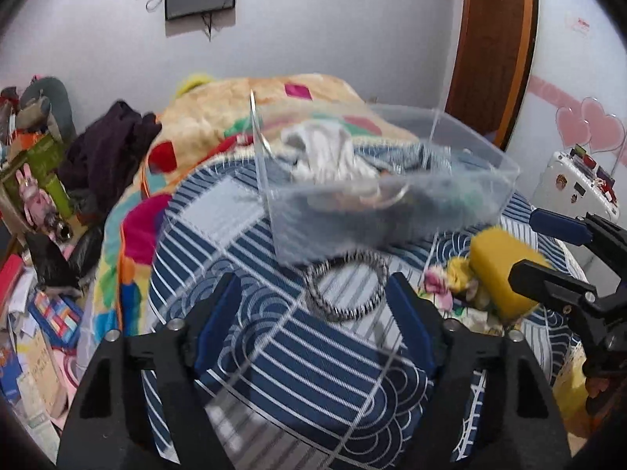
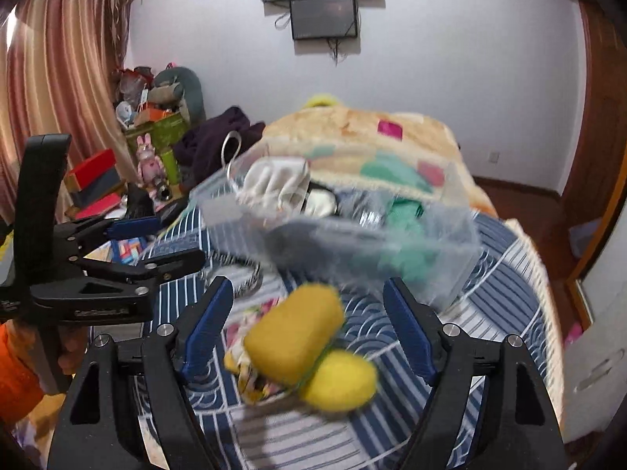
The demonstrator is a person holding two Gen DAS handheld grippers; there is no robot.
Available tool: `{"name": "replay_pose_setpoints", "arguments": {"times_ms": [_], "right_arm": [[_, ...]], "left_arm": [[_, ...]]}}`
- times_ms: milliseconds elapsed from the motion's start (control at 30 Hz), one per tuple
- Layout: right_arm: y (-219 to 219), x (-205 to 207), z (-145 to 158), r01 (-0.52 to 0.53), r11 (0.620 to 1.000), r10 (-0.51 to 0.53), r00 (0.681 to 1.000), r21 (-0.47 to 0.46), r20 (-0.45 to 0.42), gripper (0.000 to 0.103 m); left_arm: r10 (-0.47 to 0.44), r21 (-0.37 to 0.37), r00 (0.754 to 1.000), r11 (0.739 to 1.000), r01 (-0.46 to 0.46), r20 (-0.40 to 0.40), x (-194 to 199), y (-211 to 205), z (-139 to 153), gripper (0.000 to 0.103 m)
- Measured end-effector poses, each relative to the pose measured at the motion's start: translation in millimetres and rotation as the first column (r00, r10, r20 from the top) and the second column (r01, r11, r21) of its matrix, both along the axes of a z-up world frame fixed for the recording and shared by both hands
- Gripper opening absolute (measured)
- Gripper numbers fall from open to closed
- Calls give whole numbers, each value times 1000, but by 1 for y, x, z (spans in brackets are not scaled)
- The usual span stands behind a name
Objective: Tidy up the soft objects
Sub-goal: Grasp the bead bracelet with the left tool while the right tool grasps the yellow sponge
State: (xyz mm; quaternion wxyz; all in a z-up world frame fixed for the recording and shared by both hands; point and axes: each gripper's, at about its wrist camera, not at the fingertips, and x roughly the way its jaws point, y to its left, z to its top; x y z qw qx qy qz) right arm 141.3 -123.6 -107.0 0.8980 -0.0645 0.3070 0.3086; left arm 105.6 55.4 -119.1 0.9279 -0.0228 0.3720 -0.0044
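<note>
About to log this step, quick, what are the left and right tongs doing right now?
Left tongs: open, holding nothing, above the striped hair band.
Right tongs: open, holding nothing, with the yellow sponge between the fingers, not gripped.

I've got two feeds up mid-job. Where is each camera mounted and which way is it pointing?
Left wrist: on the left gripper, looking along its open jaws over the bed at the striped hair band and clear bin; the right gripper enters at right.
Right wrist: on the right gripper, its open jaws flanking the yellow sponge; the left gripper and orange sleeve show at left.
Shared: bin, sponge, hair band, blue patterned quilt.
</note>
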Motion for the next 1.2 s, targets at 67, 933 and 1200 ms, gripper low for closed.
{"name": "replay_pose_setpoints", "arguments": {"times_ms": [67,933,1200], "right_arm": [[1,-1,-7,2,1000,-2,1000,-6,-15,76],[-25,-7,5,33,996,-32,999,82,-12,35],[-34,5,28,68,992,-74,996,110,55,35]], "left_arm": [[1,-21,1000,1000,-1,-11,-1,0,-6,67],[-22,-64,995,998,28,96,-9,-11,26,6],[-23,-64,983,997,35,184,-3,-13,63,6]]}}
